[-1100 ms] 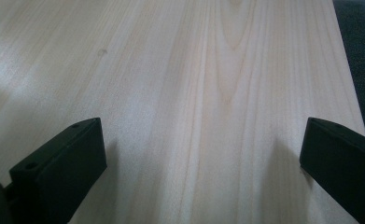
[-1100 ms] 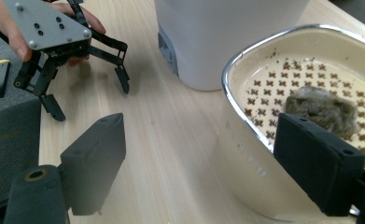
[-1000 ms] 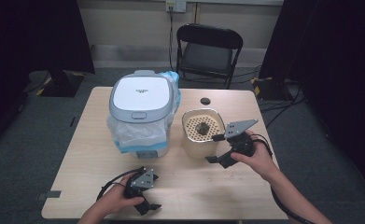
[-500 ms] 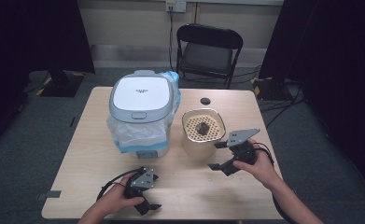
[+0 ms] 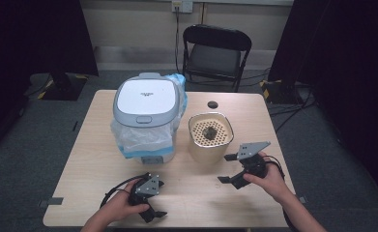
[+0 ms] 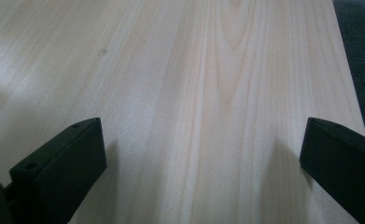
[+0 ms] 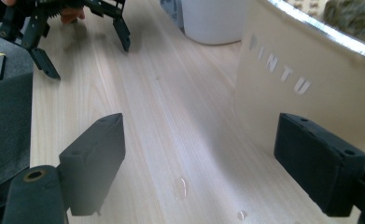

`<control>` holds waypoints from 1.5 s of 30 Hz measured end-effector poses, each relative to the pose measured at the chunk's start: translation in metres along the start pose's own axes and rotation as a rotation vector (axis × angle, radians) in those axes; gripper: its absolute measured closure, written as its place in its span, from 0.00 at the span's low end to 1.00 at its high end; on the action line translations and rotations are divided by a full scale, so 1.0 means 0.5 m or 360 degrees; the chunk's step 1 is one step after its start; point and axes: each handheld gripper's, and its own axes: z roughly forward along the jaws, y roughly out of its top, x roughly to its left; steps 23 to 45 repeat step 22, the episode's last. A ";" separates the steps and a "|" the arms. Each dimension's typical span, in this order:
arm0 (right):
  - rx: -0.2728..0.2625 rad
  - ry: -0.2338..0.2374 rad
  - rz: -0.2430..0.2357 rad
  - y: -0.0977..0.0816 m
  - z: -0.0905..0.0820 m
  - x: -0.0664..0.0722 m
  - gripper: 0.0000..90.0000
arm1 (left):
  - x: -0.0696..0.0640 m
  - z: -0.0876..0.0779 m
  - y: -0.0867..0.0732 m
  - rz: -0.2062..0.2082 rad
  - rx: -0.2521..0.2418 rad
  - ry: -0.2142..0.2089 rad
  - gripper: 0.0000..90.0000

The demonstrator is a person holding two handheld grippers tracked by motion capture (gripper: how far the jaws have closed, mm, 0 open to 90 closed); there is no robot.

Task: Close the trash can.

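A white and grey lidded appliance point(image 5: 147, 108) wrapped in a clear plastic bag stands at the table's middle left. To its right is a beige round container point(image 5: 210, 145) with a perforated insert and a dark lump inside. My right gripper point(image 5: 226, 168) hovers just in front of that container, open, with nothing between its fingers. In the right gripper view, the right gripper point(image 7: 203, 158) has the container's lettered wall point(image 7: 283, 88) next to its right jaw, apart from it. My left gripper point(image 5: 158, 199) rests near the front edge, open and empty. The left gripper point(image 6: 203, 154) has only bare wood between its wide jaws.
The light wooden table point(image 5: 90, 159) has free room in front and at the left. A small black disc point(image 5: 212, 104) lies near the far edge. A black folding chair point(image 5: 215, 53) stands behind the table. Water drops point(image 7: 180, 186) sit on the wood by the container.
My right gripper has sunk and drawn back toward the table's front, from beside the container's rim to lower in front of it. The left gripper has stayed put.
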 end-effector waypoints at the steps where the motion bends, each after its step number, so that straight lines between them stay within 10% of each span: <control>1: 0.0007 -0.0006 0.0003 -0.004 0.003 0.000 0.18 | 0.000 0.000 0.000 -0.0001 0.0000 -0.0007 0.00; 18: 0.0045 0.0004 0.0044 -0.067 0.052 -0.001 0.18 | 0.000 0.000 0.000 0.0000 0.0000 -0.0001 0.00; 45: 0.0067 -0.0003 0.0017 -0.068 0.066 0.003 0.18 | 0.000 0.001 -0.001 -0.0005 -0.0008 -0.0006 0.00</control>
